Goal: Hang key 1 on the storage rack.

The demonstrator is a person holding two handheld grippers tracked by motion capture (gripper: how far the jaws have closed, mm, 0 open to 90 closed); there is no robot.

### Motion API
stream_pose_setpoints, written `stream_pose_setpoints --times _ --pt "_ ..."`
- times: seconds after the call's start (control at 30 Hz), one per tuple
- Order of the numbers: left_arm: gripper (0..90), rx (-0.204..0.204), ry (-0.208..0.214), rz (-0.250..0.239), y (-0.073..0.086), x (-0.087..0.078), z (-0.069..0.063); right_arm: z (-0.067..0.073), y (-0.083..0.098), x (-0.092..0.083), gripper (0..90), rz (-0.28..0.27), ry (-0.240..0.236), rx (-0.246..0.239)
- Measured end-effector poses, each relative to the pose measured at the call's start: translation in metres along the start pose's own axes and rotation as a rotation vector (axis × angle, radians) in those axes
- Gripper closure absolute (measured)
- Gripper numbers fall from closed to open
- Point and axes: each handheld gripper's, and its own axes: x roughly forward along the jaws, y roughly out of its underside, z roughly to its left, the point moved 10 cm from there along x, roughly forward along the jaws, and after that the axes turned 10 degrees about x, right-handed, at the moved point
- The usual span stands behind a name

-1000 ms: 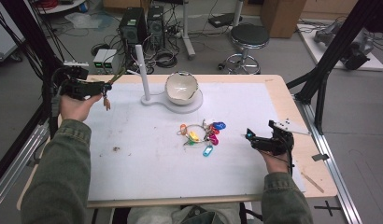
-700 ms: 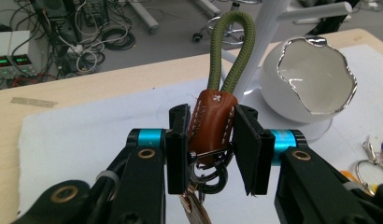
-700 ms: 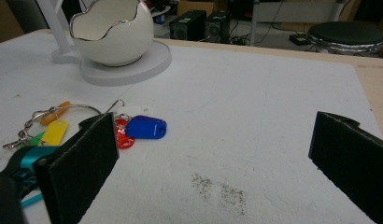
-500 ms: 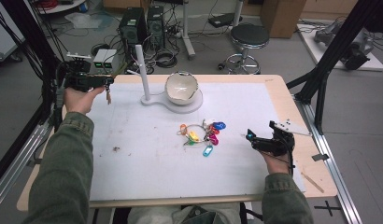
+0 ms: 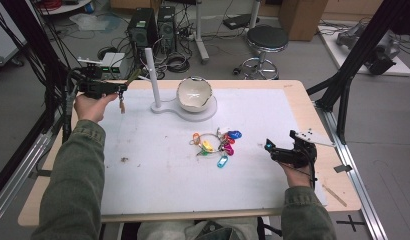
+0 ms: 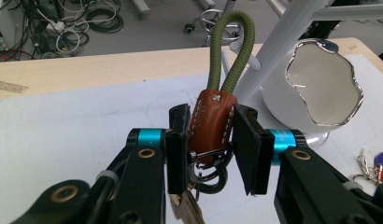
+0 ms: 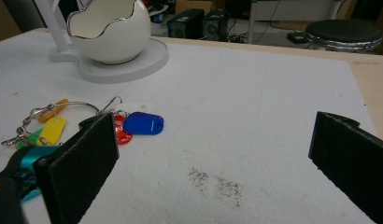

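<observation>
Keychain (image 6: pixel 212 122): brown leather tab clamped between the left gripper (image 6: pixel 211 140) jaws, green cord loop up, presumably to slip over a peg on the white stand (image 5: pixel 154 80) beside it. Right gripper (image 7: pixel 213 154) jaws gape empty, resting on the bench (image 5: pixel 158 165) near the key tags (image 5: pixel 216 145).

Carries the leather key fob (image 6: pixel 212 122) in the left gripper (image 5: pixel 124 89) nearer the white stand (image 5: pixel 154 80), slightly lower.

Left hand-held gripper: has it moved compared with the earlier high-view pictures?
Yes. The left hand-held gripper, shut on the keychain, has moved right toward the white post, which stayed put.
</observation>
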Motion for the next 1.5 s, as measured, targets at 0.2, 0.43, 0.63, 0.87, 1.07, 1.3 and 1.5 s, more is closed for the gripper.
stream_pose_setpoints --times 0.2,0.43,0.63,0.87,1.07,1.3,1.5 --pt "67.2 -0.001 0.016 0.013 0.002 0.007 -0.008 0.0 0.0 0.0 0.5 0.0 0.001 -0.002" --pt "67.2 0.015 0.016 0.034 0.005 0.011 -0.011 -0.001 0.001 0.0 0.5 0.001 0.002 0.001" --pt "67.1 0.022 0.013 0.044 0.007 0.019 -0.014 0.0 0.001 0.0 0.5 0.002 0.002 -0.001" --pt "67.1 0.037 0.006 0.058 0.009 0.028 -0.019 0.0 0.001 0.0 0.5 0.001 0.0 -0.002" --pt "67.1 0.097 -0.004 0.089 0.014 0.032 -0.022 -0.001 0.001 0.0 0.5 0.002 -0.001 -0.001" --pt "65.9 0.161 -0.034 0.094 0.015 0.028 -0.019 0.0 0.001 0.0 0.5 0.002 -0.001 -0.001" --pt "50.8 0.16 -0.027 0.062 0.012 0.022 -0.017 -0.001 0.001 -0.001 0.5 0.002 0.002 0.004"
